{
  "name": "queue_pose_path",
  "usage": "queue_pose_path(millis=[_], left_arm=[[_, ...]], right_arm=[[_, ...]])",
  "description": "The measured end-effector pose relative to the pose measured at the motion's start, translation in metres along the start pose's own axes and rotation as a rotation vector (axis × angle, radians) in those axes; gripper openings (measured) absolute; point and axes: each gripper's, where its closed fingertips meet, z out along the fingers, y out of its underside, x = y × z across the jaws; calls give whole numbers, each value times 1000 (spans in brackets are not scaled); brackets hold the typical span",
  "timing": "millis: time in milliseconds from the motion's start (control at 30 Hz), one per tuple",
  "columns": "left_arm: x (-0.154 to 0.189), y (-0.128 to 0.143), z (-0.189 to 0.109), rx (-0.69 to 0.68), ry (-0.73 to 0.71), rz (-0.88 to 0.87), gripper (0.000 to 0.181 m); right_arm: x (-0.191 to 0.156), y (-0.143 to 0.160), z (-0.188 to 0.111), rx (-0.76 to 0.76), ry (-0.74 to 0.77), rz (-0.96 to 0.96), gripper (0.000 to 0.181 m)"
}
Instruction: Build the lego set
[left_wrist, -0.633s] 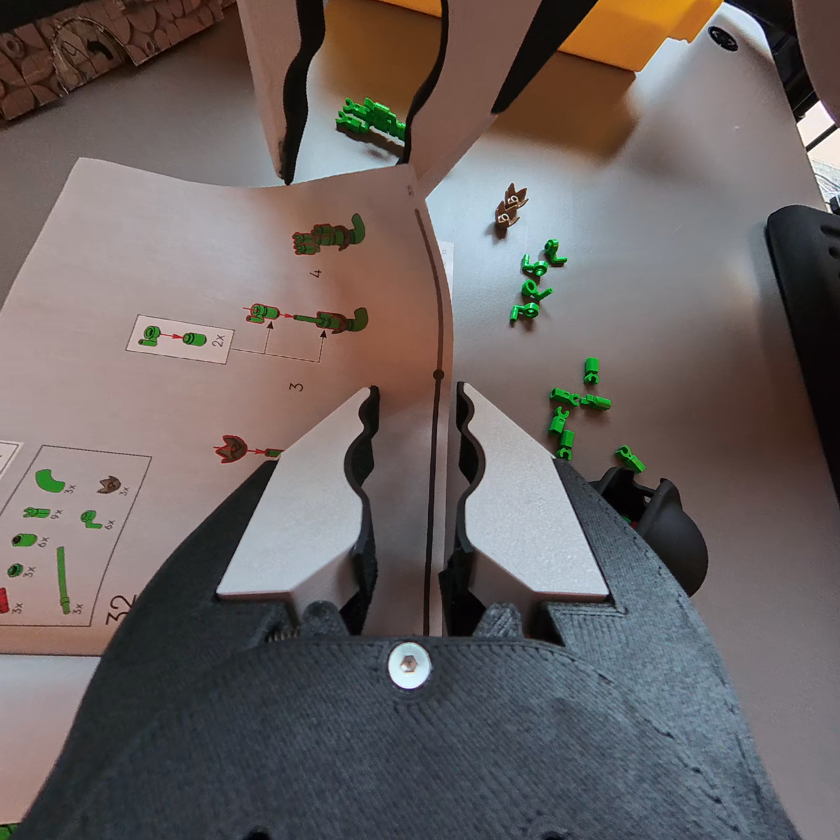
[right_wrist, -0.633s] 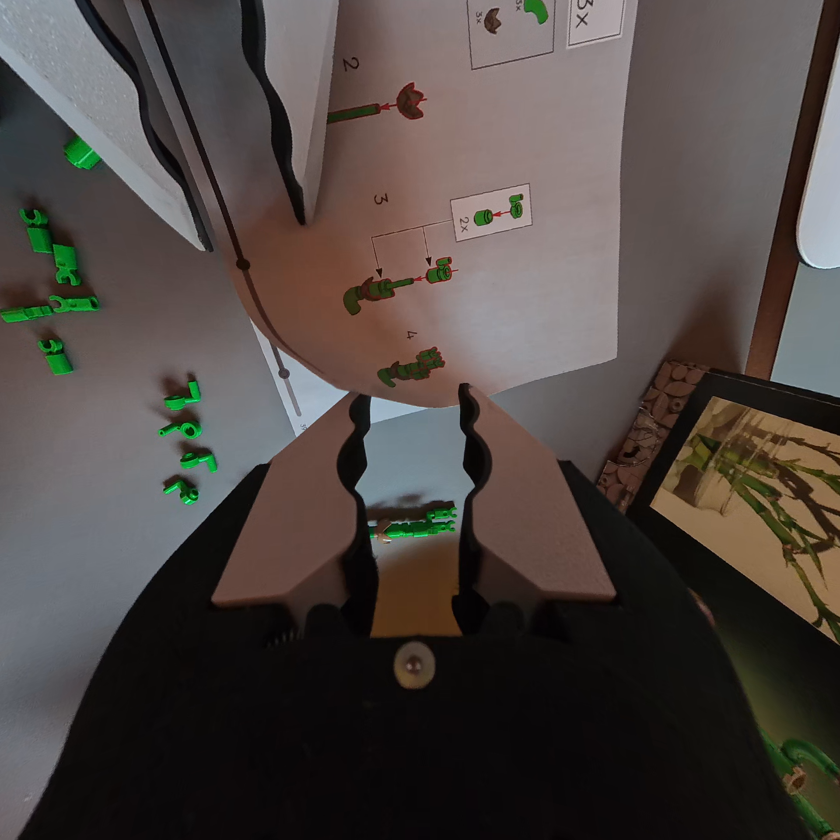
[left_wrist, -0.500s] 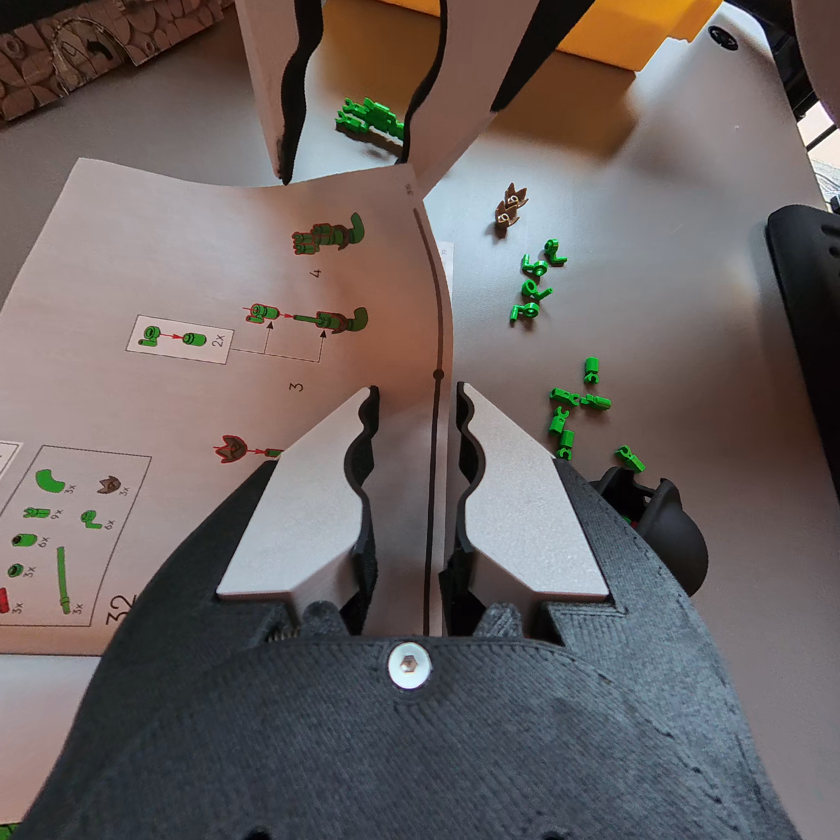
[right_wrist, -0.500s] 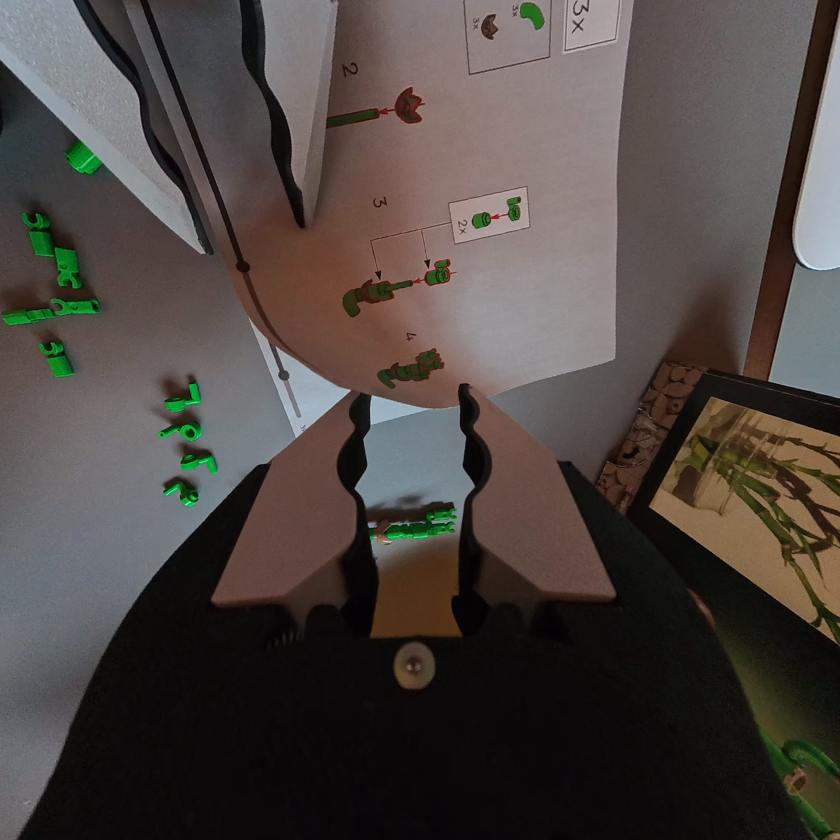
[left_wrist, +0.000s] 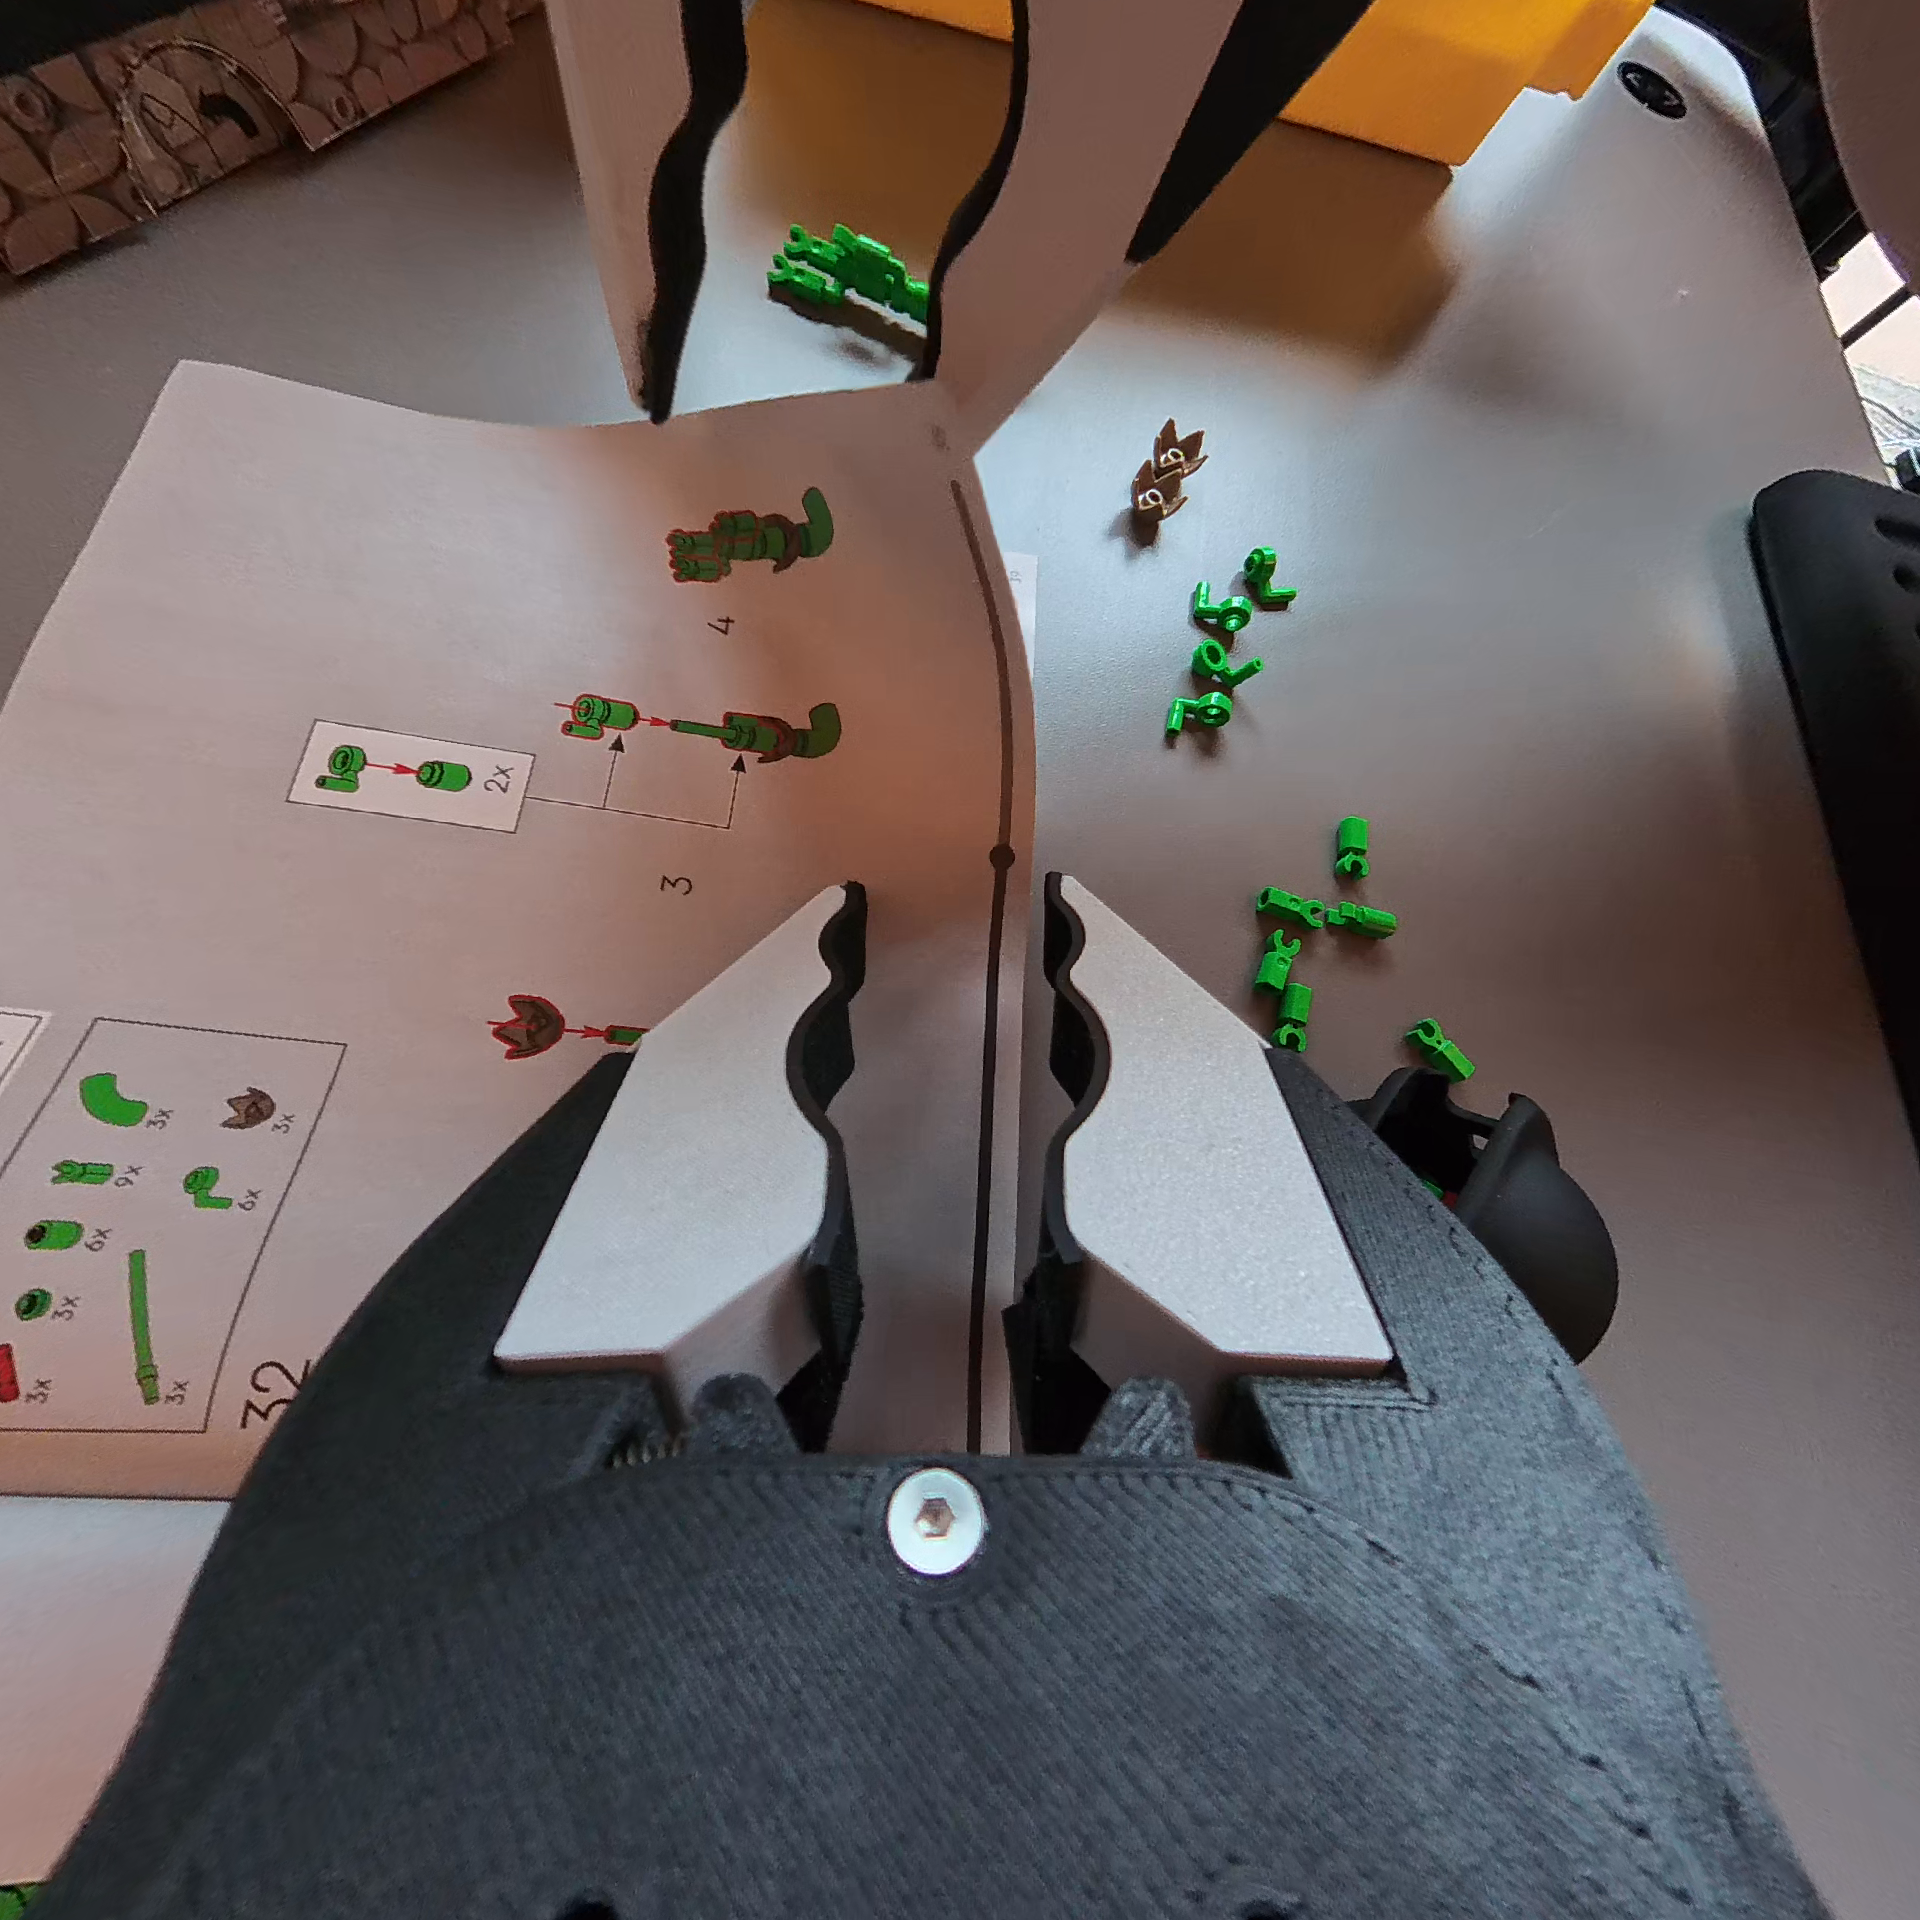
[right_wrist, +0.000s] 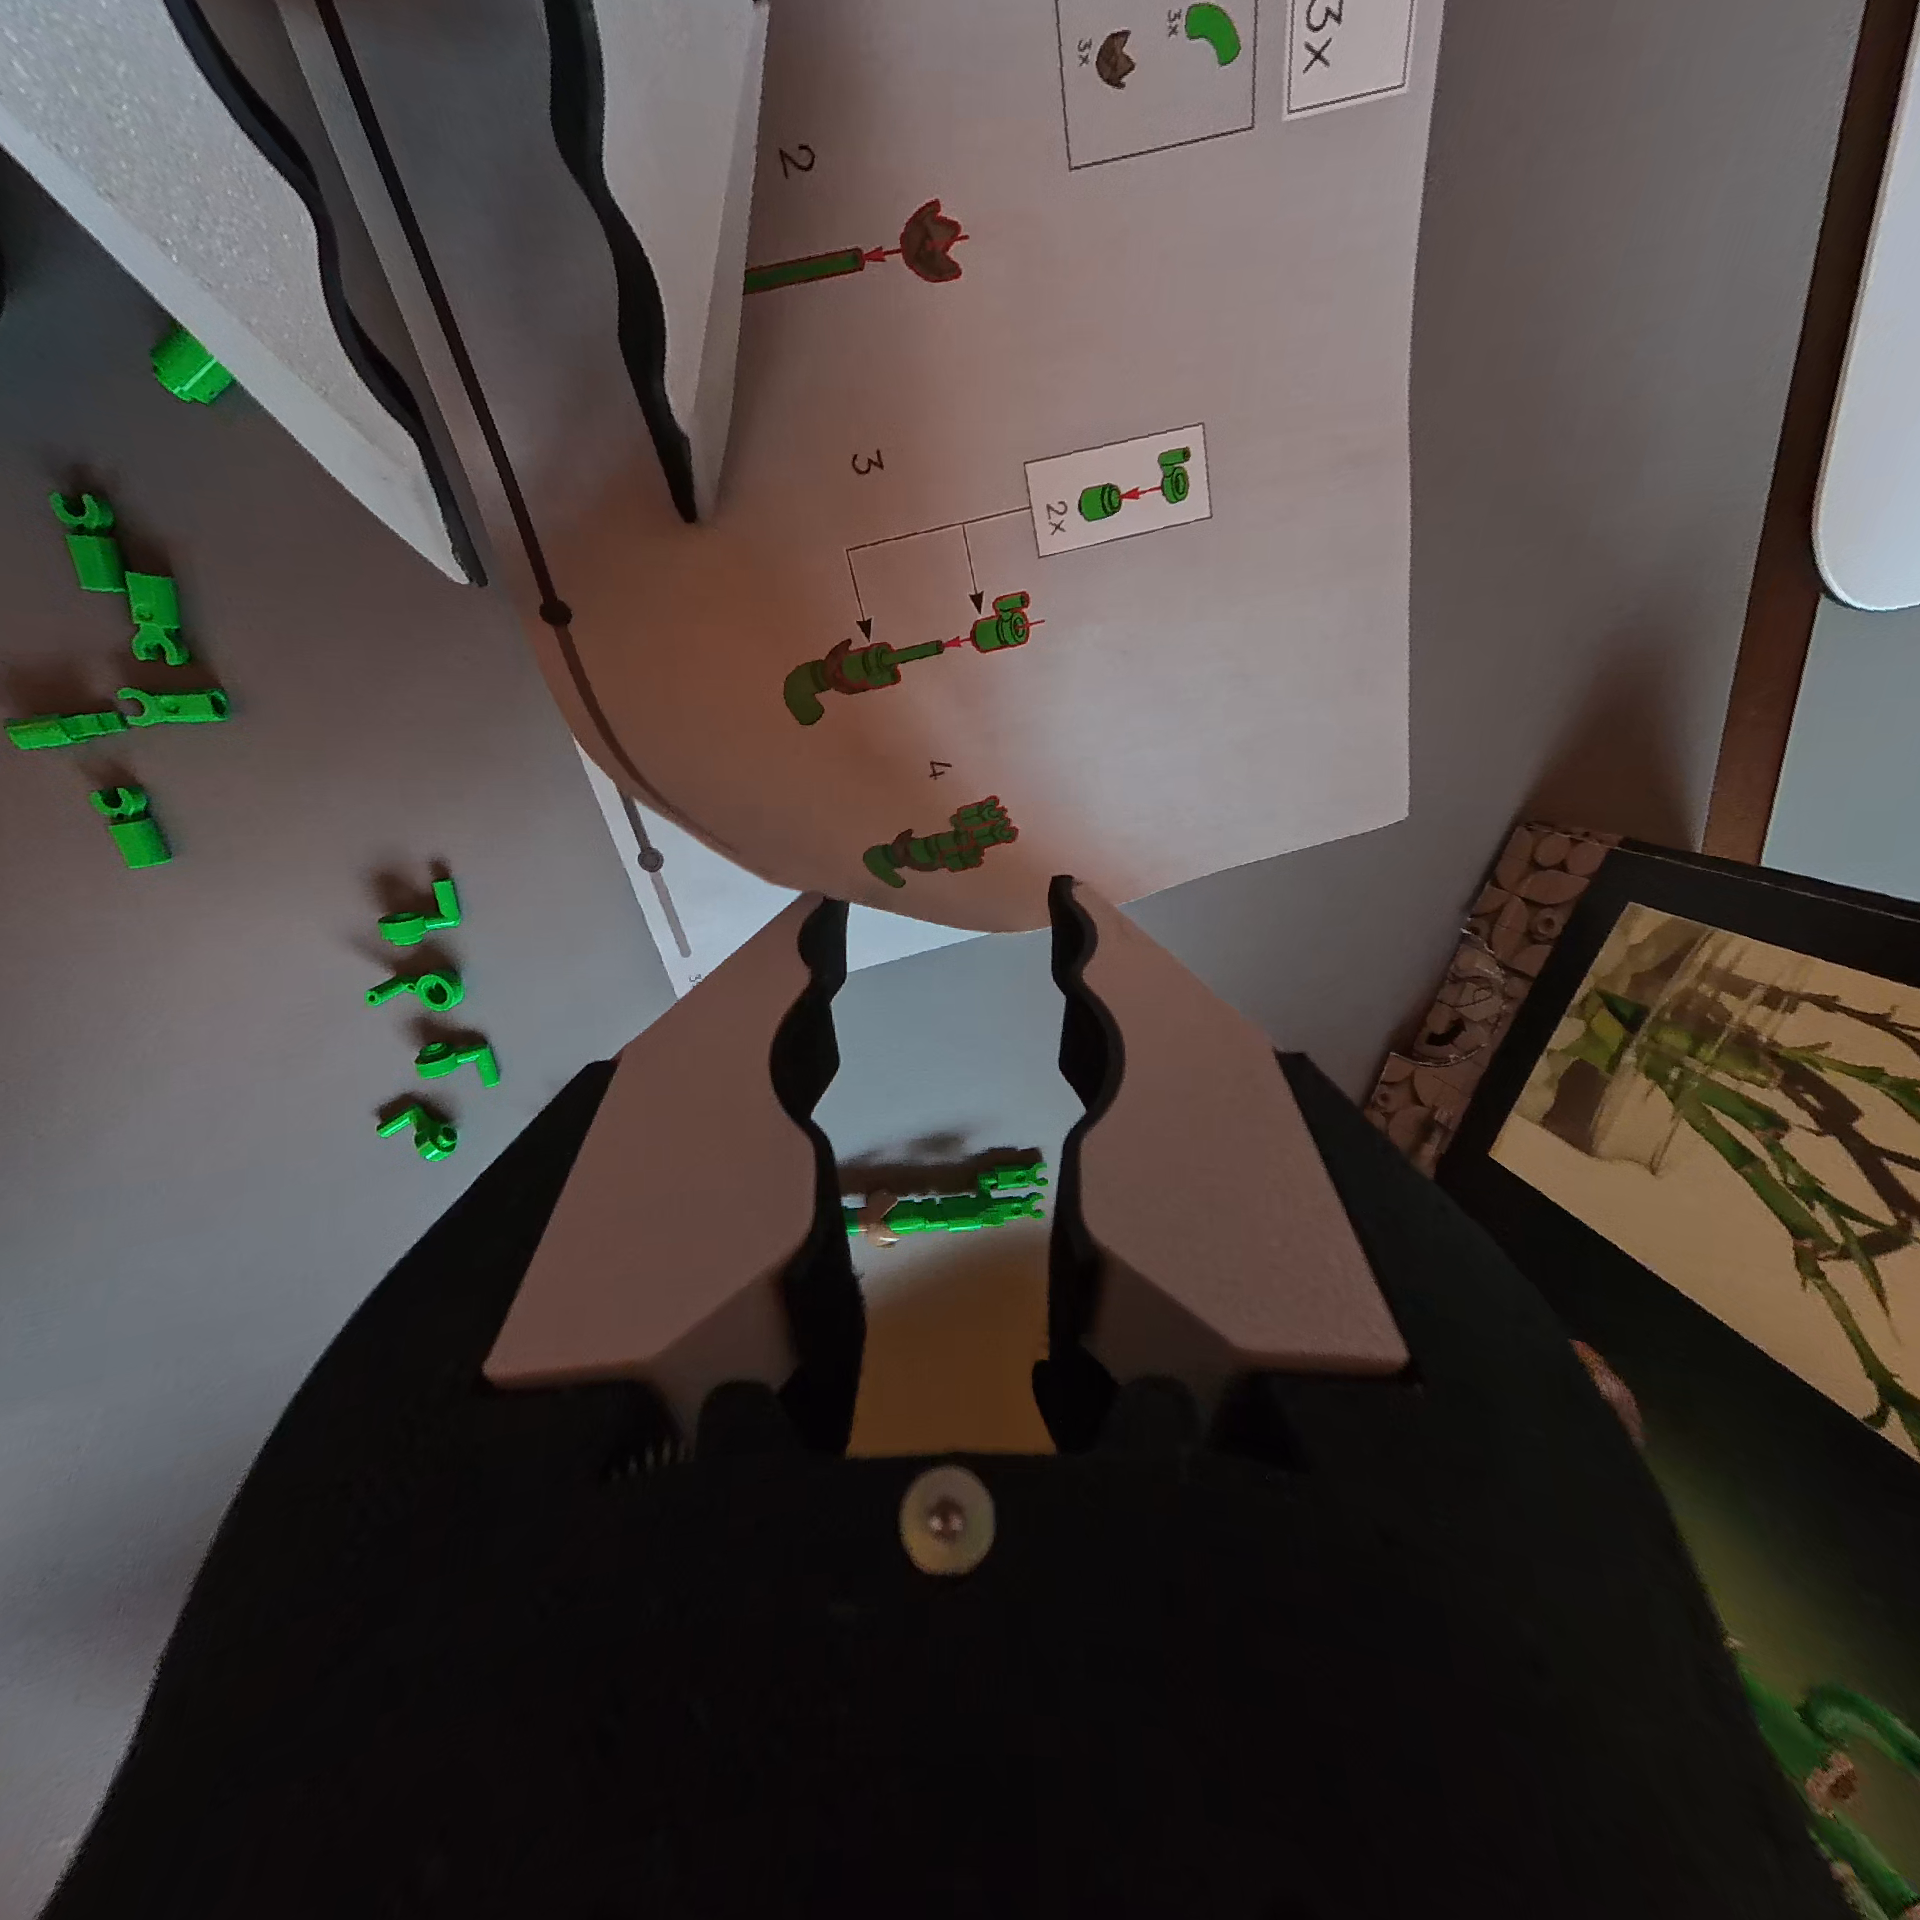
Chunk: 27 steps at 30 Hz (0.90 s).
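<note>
- Over the grey table (left_wrist: 1558, 540), our left gripper (left_wrist: 951, 894) straddles the instruction booklet (left_wrist: 416, 582) page edge, jaws apart.
- Opposite, our right gripper (right_wrist: 940, 899) gapes empty (green stem assembly (right_wrist: 951, 1205) lying beneath it).
- Loose green pieces (left_wrist: 1226, 644) sit beside the booklet.

office-like: grey desk (left_wrist: 1455, 416), black chair arm (left_wrist: 1839, 665).

The left gripper (left_wrist: 951, 894) has two pale grey, wedge-shaped fingers (left_wrist: 717, 1153) lined on their inner faces with wavy black pads. They sit in a black, ridged printed body, and just behind the fingers' roots a silver hex-socket screw (left_wrist: 935, 1522) is set in that body. The right gripper (right_wrist: 940, 899) is built alike, its own screw (right_wrist: 945, 1522) likewise just behind the finger roots.
</note>
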Motion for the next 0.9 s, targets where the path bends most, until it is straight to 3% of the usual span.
queue_pose_path(millis=[33, 333, 567, 733, 900], left_arm=[[0, 0, 0, 0, 0, 0, 33], [-1, -4, -1, 20, 19, -81, 39], [-8, -12, -4, 86, 90, -304, 28], [-13, -39, -9, 232, 177, -515, 26], [-20, -54, -4, 200, 124, -525, 32]], right_arm=[[0, 1, 0, 4, 8, 8, 38], [11, 12, -6, 269, 222, 427, 51], [-12, 10, 1, 330, 245, 527, 50], [-24, 7, 11, 371, 229, 471, 25], [-26, 0, 14, 431, 254, 399, 4]])
